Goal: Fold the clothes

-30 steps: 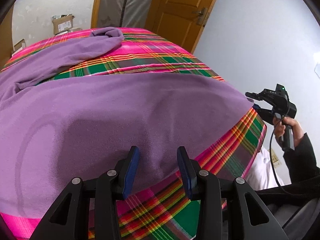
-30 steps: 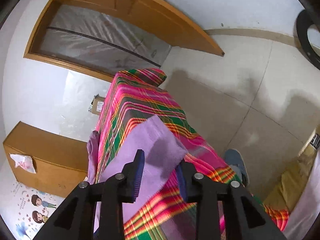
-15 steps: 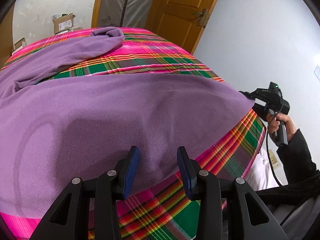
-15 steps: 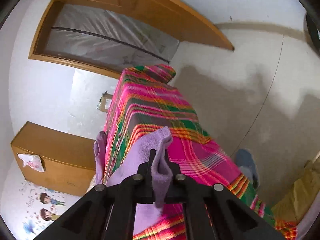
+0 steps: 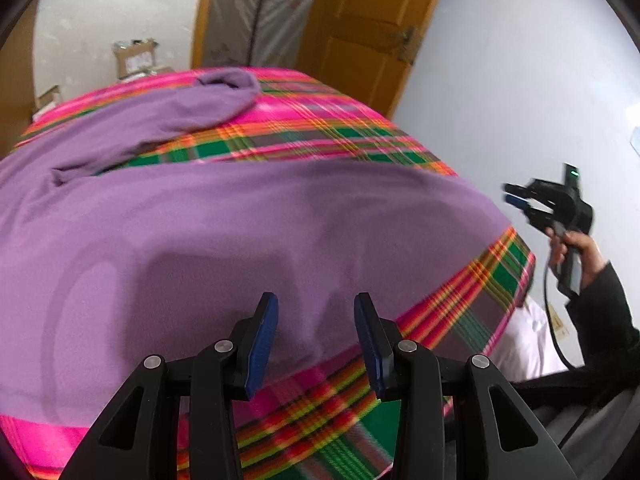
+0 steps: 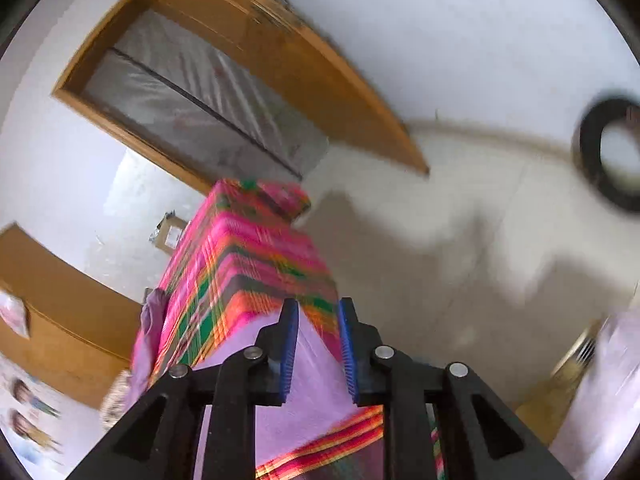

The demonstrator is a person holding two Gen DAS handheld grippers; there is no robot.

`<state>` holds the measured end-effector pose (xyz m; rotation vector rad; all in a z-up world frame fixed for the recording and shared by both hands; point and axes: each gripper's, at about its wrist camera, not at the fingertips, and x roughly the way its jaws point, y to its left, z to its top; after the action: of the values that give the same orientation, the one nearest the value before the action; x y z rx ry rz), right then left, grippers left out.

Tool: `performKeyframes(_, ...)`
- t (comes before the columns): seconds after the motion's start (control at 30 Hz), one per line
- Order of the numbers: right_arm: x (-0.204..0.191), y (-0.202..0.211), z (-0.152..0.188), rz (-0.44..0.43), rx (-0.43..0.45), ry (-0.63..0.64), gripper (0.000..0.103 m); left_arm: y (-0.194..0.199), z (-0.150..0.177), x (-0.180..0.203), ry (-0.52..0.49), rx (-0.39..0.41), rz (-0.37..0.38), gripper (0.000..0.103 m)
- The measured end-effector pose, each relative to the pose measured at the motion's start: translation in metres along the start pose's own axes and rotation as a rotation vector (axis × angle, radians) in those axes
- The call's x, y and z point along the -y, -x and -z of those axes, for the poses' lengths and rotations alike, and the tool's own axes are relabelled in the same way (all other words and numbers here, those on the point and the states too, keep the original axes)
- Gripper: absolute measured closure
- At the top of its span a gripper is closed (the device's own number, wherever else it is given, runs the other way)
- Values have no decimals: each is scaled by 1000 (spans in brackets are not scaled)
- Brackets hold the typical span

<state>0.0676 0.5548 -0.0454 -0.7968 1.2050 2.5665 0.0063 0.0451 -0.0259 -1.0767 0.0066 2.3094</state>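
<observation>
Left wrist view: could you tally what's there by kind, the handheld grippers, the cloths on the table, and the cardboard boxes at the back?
Handheld grippers: 2, the left gripper and the right gripper.
Cloths: 2, the purple garment and the plaid tablecloth under it.
Cardboard boxes: 2, one taller box and one lower box.
Total: 6

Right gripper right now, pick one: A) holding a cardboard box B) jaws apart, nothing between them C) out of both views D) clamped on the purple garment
B: the right gripper shows a clear gap between its pads, jaws just opening, and the purple garment lies below, unpinched.
</observation>
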Motion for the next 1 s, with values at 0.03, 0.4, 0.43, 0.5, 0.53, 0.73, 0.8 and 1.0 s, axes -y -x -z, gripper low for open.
performKeyframes(0.03, -11, 5, 0, -20, 14, 47, 81, 1, -1, -2, 11, 9, -13, 62)
performKeyframes(0.4, -139, -69, 78, -122, -283, 506, 81, -13, 8, 9, -38, -40, -19, 62)
performKeyframes(0.43, -139, -78, 80, -112, -302, 508, 81, -12, 8, 8, -37, -40, -15, 62)
performKeyframes(0.5, -134, -92, 76, -93, -324, 486, 89, -11, 10, 6, -30, -39, -6, 62)
performKeyframes(0.53, -130, -95, 71, -86, -322, 469, 95, -10, 10, 5, -27, -38, -1, 62)
performKeyframes(0.73, -118, -99, 50, -19, -277, 419, 102, -9, 12, 2, -18, -35, 10, 62)
performKeyframes(0.8, -123, -92, 52, -17, -261, 437, 97, -6, 11, 0, -13, -26, -8, 62)
performKeyframes(1.0, -155, -69, 87, -218, -322, 546, 96, 0, 16, -15, 17, -27, -24, 62)
